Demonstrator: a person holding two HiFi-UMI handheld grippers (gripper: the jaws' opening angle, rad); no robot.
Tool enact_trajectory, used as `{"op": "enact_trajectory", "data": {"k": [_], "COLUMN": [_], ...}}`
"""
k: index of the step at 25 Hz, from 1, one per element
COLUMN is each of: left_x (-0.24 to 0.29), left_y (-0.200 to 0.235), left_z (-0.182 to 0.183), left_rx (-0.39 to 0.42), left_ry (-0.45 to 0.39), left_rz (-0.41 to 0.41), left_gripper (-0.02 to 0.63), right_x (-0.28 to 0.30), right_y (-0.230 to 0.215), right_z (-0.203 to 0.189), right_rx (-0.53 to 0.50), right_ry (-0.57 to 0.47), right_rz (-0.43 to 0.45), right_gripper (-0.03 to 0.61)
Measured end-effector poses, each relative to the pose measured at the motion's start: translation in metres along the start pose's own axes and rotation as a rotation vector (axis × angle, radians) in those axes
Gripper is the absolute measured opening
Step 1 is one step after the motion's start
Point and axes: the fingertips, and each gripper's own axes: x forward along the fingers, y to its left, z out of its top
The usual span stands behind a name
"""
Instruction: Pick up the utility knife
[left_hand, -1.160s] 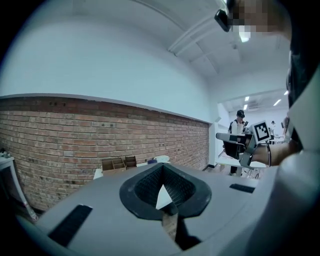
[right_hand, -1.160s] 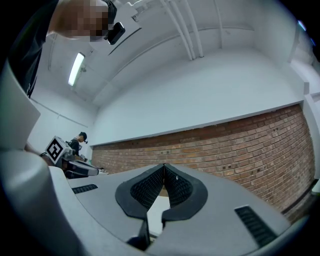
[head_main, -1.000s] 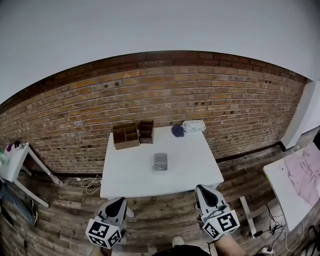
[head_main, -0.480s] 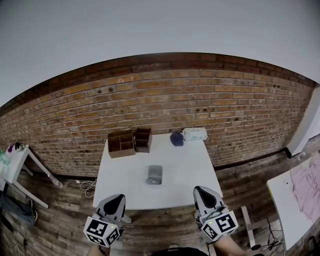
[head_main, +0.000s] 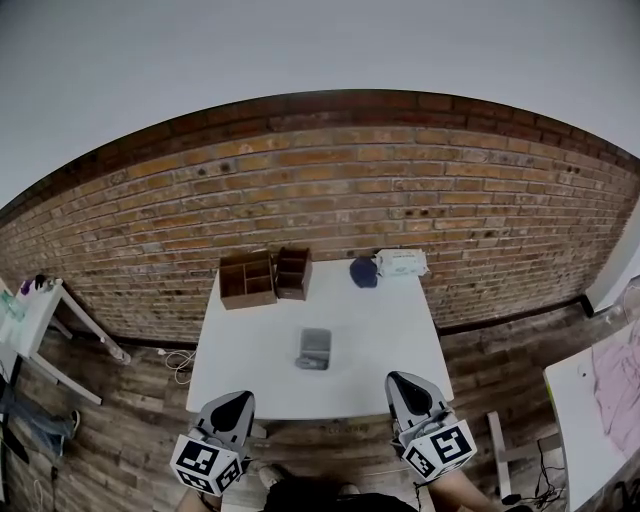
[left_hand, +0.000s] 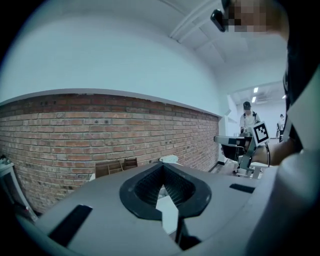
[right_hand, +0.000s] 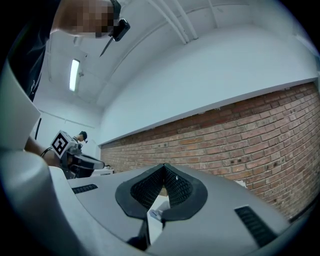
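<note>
**A:** Grey thing at the middle of the tabletop: is that the utility knife?

**B:** Too small to tell. It lies flat, untouched.

**A:** And the grippers?

**B:** The left gripper and right gripper both have their jaws together, empty. A second ago they hung short of the tabletop's near edge. Now their tips overlap it.
</note>
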Motion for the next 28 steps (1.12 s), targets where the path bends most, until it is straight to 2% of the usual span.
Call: {"op": "enact_trajectory", "data": {"k": [6,10,21,28], "left_x": [0.014,0.028,0.061,0.079], "left_y": [0.02,0.039,0.114,0.146], "left_z": [-0.009,-0.014,-0.004,-0.008], "left_rx": [-0.02,-0.027,-0.037,-0.042], "left_ry": [0.004,0.013,-0.007,-0.005], "left_rz": [-0.022,-0.054,-0.106,-0.184], "left_gripper": [-0.009,-0.009,-0.009,-0.009], "right_x": [0.022,0.042,0.108,0.141], "right_y": [0.005,0.004,0.017,0.028], "right_z": [-0.01,-0.017,-0.022,-0.03], "right_rx": [-0.011,-0.011,-0.03,-0.065], "right_ry": [0.032,0.037,0.056,0.104], "right_rz": [0.0,-0.036,-0.08,-0.138], "right_gripper": [-0.002,-0.002,-0.002,-0.002]}}
